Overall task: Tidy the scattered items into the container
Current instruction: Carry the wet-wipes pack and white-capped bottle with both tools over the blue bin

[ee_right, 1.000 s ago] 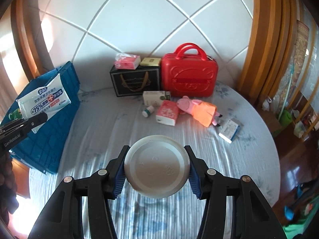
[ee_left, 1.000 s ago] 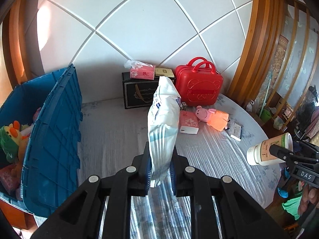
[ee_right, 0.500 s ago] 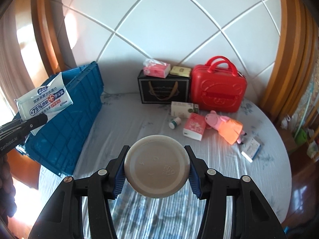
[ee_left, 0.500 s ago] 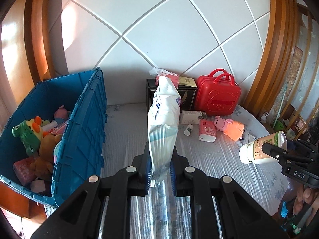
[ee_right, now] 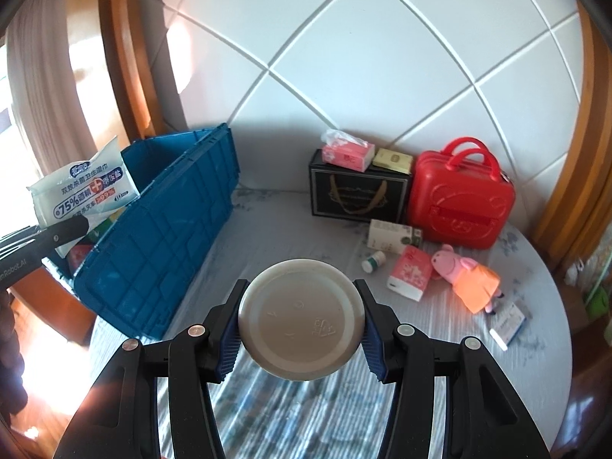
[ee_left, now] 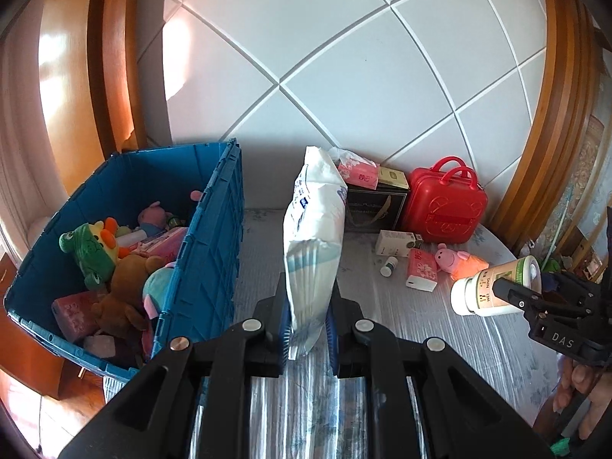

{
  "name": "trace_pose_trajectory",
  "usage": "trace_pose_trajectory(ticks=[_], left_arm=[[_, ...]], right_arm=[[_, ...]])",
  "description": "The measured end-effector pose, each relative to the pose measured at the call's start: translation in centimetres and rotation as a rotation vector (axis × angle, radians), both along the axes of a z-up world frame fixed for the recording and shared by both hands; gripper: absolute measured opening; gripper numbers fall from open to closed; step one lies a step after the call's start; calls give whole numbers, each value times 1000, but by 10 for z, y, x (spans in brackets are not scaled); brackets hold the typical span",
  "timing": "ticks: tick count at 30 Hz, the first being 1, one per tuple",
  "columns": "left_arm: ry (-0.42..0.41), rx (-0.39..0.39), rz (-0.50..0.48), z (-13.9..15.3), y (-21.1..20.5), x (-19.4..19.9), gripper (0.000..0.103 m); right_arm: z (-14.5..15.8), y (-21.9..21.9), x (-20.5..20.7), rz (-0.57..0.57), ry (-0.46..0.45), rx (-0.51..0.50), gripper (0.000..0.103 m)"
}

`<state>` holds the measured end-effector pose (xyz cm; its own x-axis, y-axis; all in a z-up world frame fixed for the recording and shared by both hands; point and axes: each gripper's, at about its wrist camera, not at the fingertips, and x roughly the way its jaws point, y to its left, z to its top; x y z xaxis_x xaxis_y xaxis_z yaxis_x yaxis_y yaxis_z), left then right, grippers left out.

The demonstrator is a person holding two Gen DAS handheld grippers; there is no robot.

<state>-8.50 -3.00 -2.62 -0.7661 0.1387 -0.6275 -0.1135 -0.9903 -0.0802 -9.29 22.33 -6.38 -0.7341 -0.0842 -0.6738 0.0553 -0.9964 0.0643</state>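
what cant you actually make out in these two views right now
- Right wrist view: the bottle in the right claw shows only its round base, so its label is hidden.
- Left wrist view: the wipes pack in the left claw is edge-on, print unreadable, and it covers part of the black box.
- Right wrist view: the blue bin wall hides nearly all its contents.
- Both views: print on the small boxes is too small.

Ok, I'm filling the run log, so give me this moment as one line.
left tool: shut on wet wipes pack | right tool: shut on pill bottle | blue crate: holds toys | both items uncrated
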Motion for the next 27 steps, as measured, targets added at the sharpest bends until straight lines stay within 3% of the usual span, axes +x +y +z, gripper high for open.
trace_pose_trajectory(ticks=[17,27], left_arm=[[22,21,0,2,-127,-25,15],[27,34,13,1,-202,-39,15]], right_arm=[[31,-115,-32,18,36,23,52],[56,-206,-55,73,76,28,52]])
